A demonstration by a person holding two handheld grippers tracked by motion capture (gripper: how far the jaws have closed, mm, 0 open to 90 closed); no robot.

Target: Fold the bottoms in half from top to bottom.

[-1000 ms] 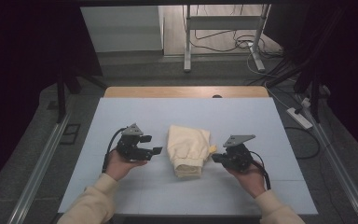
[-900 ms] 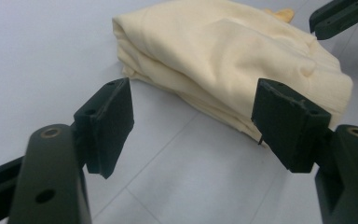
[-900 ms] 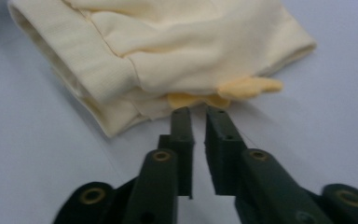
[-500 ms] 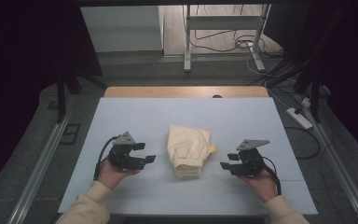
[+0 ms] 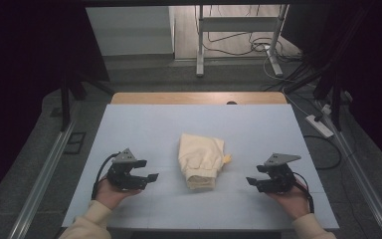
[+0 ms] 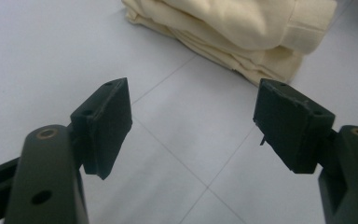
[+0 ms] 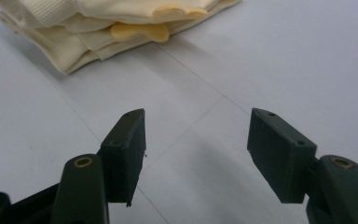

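A folded cream garment (image 5: 201, 159) lies in the middle of the pale blue table (image 5: 144, 124). A yellow bit sticks out at its right side (image 5: 226, 159). My left gripper (image 5: 150, 177) rests low on the table to the garment's left, open and empty, jaws pointing toward it. My right gripper (image 5: 251, 181) sits to the garment's right, also open and empty. In the left gripper view the garment (image 6: 242, 28) lies beyond the spread jaws (image 6: 193, 123). In the right gripper view the garment (image 7: 102, 23) with its yellow edge is ahead to the upper left of the gripper (image 7: 196, 144).
A wooden strip (image 5: 199, 97) runs along the table's far edge. Beyond it are a metal stand (image 5: 238, 35) and cables (image 5: 238, 47) on the floor. A power strip (image 5: 319, 125) lies on the floor at the right.
Both grippers have drawn back from the garment, outward and toward the near edge of the table. The garment has stayed in place.
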